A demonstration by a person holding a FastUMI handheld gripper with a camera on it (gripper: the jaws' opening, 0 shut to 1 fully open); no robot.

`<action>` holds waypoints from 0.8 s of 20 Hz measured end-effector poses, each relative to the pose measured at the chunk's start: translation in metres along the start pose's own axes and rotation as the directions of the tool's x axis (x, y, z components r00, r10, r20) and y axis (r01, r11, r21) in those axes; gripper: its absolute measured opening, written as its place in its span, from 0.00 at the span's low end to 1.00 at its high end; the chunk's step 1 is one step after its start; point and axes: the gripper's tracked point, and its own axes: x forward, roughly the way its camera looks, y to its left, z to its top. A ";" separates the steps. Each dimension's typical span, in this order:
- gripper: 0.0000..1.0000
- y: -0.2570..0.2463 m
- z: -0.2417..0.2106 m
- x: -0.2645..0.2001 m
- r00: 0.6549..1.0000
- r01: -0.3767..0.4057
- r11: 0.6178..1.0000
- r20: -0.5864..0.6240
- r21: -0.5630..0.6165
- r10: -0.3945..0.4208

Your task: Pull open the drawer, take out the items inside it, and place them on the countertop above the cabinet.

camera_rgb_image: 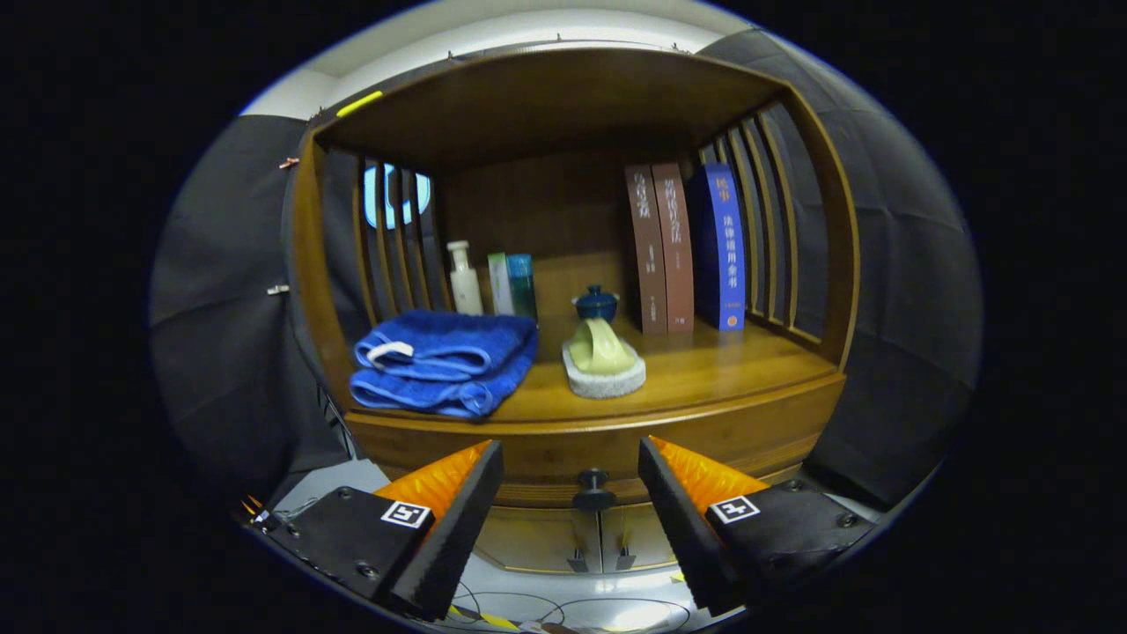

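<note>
I see my gripper (570,467) spread wide, holding nothing, with the drawer knob (593,490) between the fingers, untouched. Drawer (563,449) looks closed under the countertop (704,374). Folded blue towel (445,361), sponge (603,363), small lidded pot (597,304), bottles (464,279), books (687,248) sit on top.
</note>
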 end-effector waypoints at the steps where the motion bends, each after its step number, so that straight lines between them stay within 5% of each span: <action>1: 0.99 0.002 0.019 -0.007 0.999 -0.004 1.000 0.039 -0.005 0.004; 8: 0.99 0.017 0.120 -0.069 0.988 -0.024 1.000 0.154 0.000 0.024; 16: 0.99 0.022 0.134 -0.123 0.981 -0.018 1.000 0.192 -0.021 0.022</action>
